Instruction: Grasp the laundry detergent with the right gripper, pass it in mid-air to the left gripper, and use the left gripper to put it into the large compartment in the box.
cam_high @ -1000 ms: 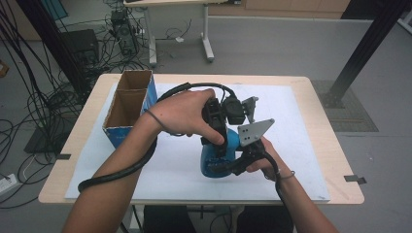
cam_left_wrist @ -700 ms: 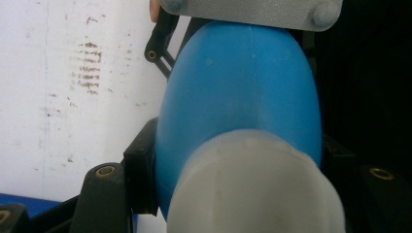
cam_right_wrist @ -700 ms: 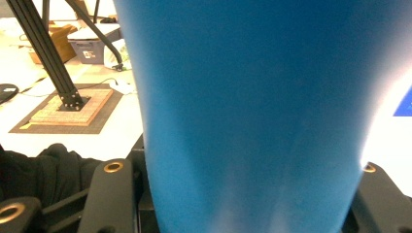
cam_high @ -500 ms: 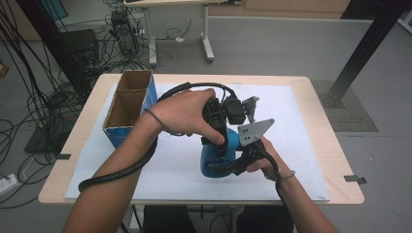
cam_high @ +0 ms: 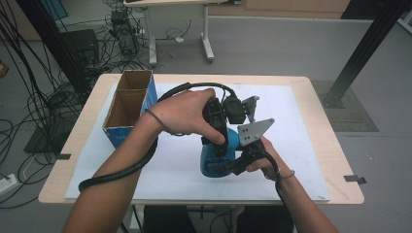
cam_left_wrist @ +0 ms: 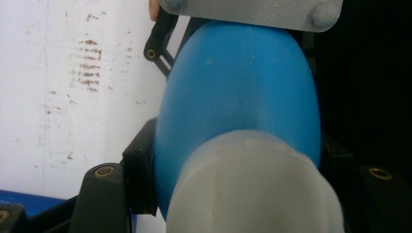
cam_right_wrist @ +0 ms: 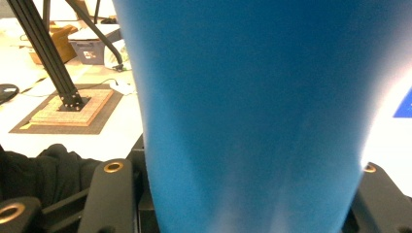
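Both grippers clamped on blue bottle, right of the cardboard box.

Left gripper comes down from above, hand arched over it, jaws gripping the bottle's upper body near its white cap. Right gripper reaches in from the near side, wrist low, jaws pinching the lower body. Bottle sits on the white mat.
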### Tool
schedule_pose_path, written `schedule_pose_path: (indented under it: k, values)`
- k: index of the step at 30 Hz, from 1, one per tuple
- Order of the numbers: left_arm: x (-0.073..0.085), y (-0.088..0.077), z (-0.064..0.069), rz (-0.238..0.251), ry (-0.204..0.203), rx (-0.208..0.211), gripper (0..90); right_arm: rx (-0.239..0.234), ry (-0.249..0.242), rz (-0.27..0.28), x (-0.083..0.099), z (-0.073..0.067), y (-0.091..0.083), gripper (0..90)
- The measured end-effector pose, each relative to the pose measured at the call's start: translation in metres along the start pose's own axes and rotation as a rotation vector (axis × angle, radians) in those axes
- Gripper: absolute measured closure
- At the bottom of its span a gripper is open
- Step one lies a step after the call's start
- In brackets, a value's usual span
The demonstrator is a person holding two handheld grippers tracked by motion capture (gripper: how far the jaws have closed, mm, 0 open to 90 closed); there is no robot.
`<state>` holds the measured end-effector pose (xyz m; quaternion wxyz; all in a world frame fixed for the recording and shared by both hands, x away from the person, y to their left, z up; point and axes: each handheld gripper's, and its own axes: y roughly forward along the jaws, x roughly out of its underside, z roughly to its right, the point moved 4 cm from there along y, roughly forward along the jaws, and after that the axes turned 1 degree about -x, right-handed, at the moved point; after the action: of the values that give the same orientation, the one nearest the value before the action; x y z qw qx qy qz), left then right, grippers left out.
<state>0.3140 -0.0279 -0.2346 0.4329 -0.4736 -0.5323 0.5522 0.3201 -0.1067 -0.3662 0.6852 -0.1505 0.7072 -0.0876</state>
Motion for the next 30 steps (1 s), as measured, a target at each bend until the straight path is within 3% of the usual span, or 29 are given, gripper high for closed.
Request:
schedule_pose_path:
  k: [27,30]
  values:
    - [0.0,-0.0013,0.0005,-0.005,-0.008,-0.014,37.2,0.003,-0.007,0.022,0.0001,0.001,0.002,41.1]
    - [0.0,-0.0011,-0.0003,-0.009,-0.014,-0.018,37.2,0.01,-0.002,0.037,0.0001,0.0014,0.0019,37.5]
